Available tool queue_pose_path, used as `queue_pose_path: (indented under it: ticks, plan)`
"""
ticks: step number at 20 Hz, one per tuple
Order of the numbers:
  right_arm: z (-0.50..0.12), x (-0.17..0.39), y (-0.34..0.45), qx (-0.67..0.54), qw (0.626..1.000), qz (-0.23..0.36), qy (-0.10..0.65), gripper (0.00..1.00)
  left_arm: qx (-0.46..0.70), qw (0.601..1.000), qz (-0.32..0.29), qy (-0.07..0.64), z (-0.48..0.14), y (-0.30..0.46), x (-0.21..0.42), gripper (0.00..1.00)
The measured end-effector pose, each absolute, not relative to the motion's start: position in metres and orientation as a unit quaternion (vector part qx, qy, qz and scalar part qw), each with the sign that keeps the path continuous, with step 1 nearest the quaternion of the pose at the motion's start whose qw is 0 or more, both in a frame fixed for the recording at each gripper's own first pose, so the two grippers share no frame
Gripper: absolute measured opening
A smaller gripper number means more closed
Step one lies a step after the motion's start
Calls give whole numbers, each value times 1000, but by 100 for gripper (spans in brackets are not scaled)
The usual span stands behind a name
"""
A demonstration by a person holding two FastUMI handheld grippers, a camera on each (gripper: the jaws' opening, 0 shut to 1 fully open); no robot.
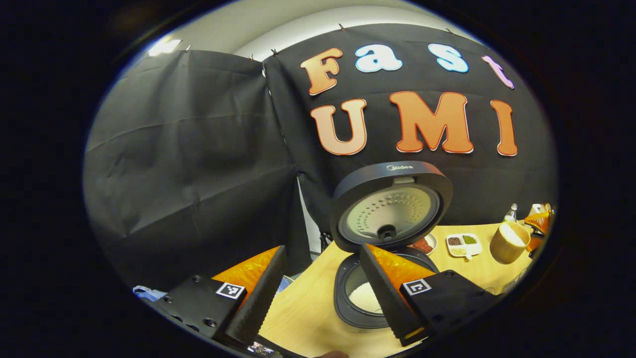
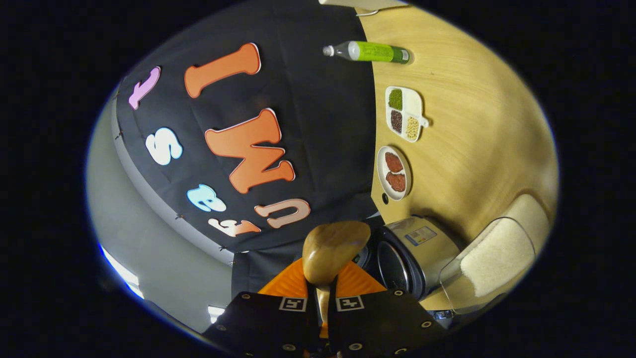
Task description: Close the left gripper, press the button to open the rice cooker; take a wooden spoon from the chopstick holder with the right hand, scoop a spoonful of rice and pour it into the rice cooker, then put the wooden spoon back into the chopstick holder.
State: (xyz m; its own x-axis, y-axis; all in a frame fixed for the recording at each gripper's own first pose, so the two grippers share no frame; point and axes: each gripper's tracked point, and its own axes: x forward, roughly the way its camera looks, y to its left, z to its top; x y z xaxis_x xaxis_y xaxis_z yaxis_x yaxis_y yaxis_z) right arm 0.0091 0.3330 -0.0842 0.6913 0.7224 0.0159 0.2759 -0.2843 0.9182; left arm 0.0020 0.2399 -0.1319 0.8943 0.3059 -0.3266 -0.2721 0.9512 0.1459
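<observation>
The dark rice cooker stands on the wooden table with its lid raised; white rice lies in the inner pot. My left gripper is open, fingers spread just before the cooker, nothing between them. In the right gripper view, which is rolled sideways, my right gripper is shut on the handle of a wooden spoon. The spoon's bowl hangs beside the cooker, and I see no rice on the side that faces me. A clear tub of rice stands close to the cooker. A tan cup-shaped holder stands at the table's right.
A divided white dish of beans and a small plate of red food lie behind the cooker by the black cloth wall. A green-labelled bottle stands farther along the wall. The table's near left edge runs beside the cooker.
</observation>
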Motion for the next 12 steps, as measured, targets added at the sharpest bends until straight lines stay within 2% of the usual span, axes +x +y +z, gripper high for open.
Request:
queue_pose_path:
  ticks: [1,2,4,5,6,7,9,10,12]
  plan:
    - [-78,13,343,765,505,232,327,7,49,971,156,173,-129,246,0,99]
    - [-75,17,353,758,510,237,330,7,48,970,162,172,-128,252,-3,92]
    - [-69,25,370,740,528,247,336,7,48,968,176,170,-127,265,-9,92]
    - [-64,28,378,731,535,254,339,7,48,967,181,171,-127,271,-11,99]
    - [-61,32,385,727,539,257,339,7,49,966,187,171,-128,278,-13,99]
    - [-57,35,391,717,550,261,338,7,49,965,192,171,-129,283,-15,92]
    - [-57,41,403,684,590,267,336,7,51,962,202,173,-130,294,-18,92]
    - [-59,43,409,663,611,270,338,7,49,962,205,174,-132,298,-21,99]
    - [-62,49,424,631,640,274,342,7,40,962,205,176,-137,302,-23,99]
